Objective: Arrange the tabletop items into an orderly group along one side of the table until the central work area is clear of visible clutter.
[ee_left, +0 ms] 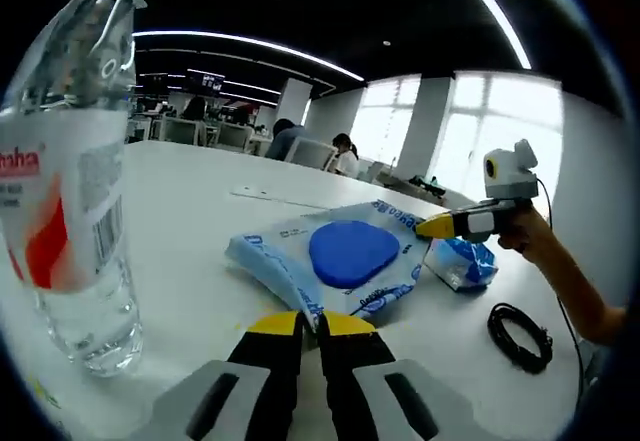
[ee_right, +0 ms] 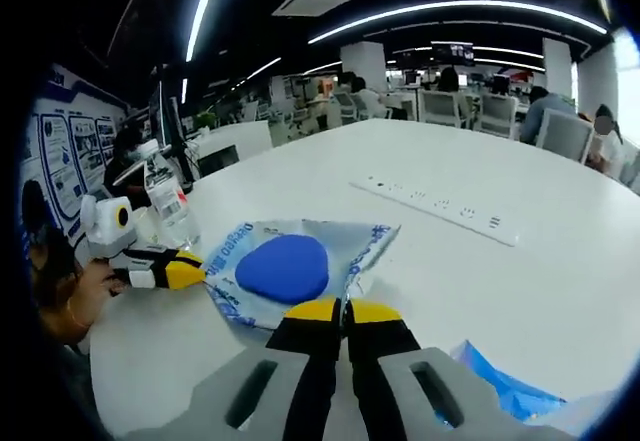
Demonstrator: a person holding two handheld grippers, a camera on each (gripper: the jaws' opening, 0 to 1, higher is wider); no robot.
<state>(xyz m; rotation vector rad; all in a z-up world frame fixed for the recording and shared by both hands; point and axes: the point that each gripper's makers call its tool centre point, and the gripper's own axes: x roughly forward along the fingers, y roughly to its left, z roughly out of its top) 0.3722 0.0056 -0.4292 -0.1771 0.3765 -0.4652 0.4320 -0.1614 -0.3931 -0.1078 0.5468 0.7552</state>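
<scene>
Right gripper (ee_right: 346, 310): yellow-tipped jaws closed together at lower centre, tips at the near edge of a blue-printed wipes packet (ee_right: 300, 266) lying flat on the white table (ee_right: 520, 291). Left gripper (ee_right: 190, 273): enters from the left, yellow tip at the packet's left edge. Water bottle (ee_right: 165, 201): upright, left of centre. Power strip (ee_right: 440, 206): right of centre. Blue wrapper (ee_right: 505, 391): lower right.

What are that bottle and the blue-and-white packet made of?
The bottle looks like clear glossy plastic: see-through, with a printed label. The packet seems thin plastic film, glossy and crinkled at its edges, with a solid blue patch; what is inside cannot be told.
</scene>
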